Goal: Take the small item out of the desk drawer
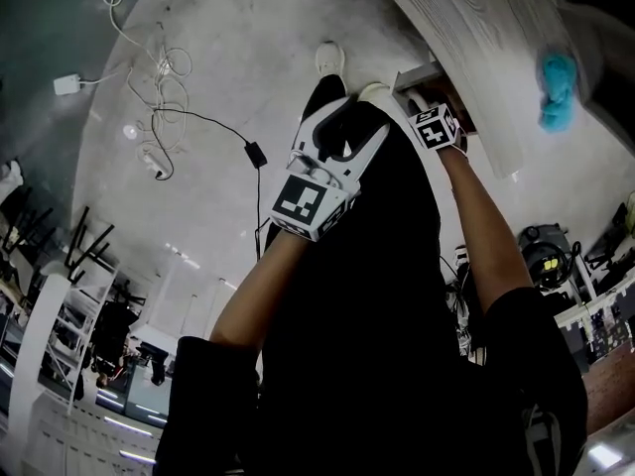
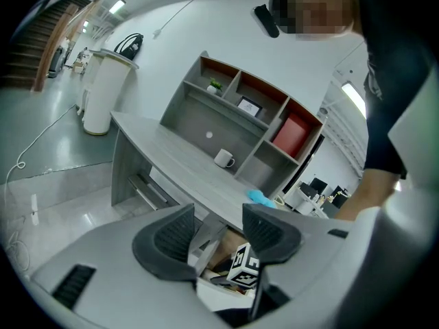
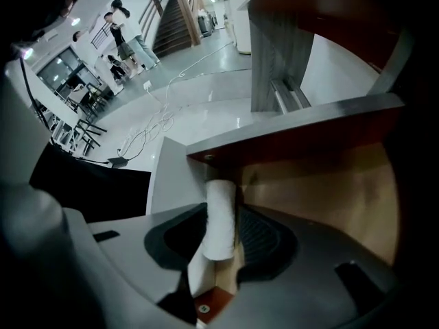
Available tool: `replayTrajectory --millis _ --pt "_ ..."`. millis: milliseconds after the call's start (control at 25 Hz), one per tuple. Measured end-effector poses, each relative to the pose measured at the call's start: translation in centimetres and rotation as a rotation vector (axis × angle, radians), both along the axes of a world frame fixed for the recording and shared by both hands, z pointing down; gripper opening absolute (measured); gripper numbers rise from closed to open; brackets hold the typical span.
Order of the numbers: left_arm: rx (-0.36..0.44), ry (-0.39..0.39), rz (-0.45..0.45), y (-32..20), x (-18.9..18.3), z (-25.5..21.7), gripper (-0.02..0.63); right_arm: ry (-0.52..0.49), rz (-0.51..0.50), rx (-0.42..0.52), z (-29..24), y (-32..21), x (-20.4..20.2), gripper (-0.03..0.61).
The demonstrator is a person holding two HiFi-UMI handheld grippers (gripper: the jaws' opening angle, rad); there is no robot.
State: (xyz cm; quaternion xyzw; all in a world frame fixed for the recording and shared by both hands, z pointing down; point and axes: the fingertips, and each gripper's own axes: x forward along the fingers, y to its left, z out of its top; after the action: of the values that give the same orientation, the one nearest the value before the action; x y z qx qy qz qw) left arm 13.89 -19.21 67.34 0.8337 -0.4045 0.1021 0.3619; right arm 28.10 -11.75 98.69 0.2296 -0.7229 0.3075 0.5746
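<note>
The R gripper (image 3: 221, 235) is pointed down into the open drawer (image 3: 329, 184) under the desk (image 2: 171, 153) top. Its two fingers are closed on a small white roll (image 3: 221, 208) — the roll is held upright inside the brown wood drawer, close to one corner. The L gripper (image 2: 216, 228) is held in front of the desk, a bit back from the drawer, w/ its fingers apart and nothing between them.

The desk top is made of grey wood, long and curved. A white mug (image 2: 223, 158) is set on the desk. A fluffy blue thing (image 2: 260, 197) is laid near the desk's front edge, by the drawer. A grey shelf unit (image 2: 240, 112) w/ red-brown insides is stood at the back of the desk, and a red box (image 2: 291, 136) is kept in one of its spaces. A tall white round thing (image 2: 103, 91) is stood at the desk's far end.

The floor (image 1: 248, 58) in front of the desk is smooth, pale grey and shiny. White and black cables (image 1: 164, 97) are spread over it, well away from the desk. The room is big and bright — stairs (image 3: 180, 19) are seen far off from the desk.
</note>
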Motion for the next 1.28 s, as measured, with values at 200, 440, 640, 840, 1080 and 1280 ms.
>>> replayTrajectory --millis 200,440,640,840,1080,1280 --pt "-0.02 -0.002 -0.045 -0.3 -0.6 1.1 0.212 -0.013 -0.015 -0.032 0.6 -0.1 0.0 0.112" --pt "-0.027 -0.004 -0.087 -0.9 -1.3 1.1 0.212 -0.044 -0.021 -0.08 0.7 0.0 -0.2 0.121" --pt "-0.012 -0.003 -0.103 -1.7 -1.6 0.6 0.212 -0.039 -0.027 -0.08 0.1 0.0 -0.2 0.118" --pt "-0.009 0.011 -0.087 -2.0 -1.4 -1.2 0.212 -0.015 -0.026 -0.03 -2.0 0.1 0.1 0.118" --pt "0.04 0.012 -0.012 -2.7 -0.8 -4.9 0.212 -0.011 0.066 -0.019 -6.1 0.6 1.0 0.118" --pt "0.088 0.044 0.057 -4.0 0.5 -8.7 0.212 -0.042 0.164 0.022 -10.3 0.2 1.1 0.118"
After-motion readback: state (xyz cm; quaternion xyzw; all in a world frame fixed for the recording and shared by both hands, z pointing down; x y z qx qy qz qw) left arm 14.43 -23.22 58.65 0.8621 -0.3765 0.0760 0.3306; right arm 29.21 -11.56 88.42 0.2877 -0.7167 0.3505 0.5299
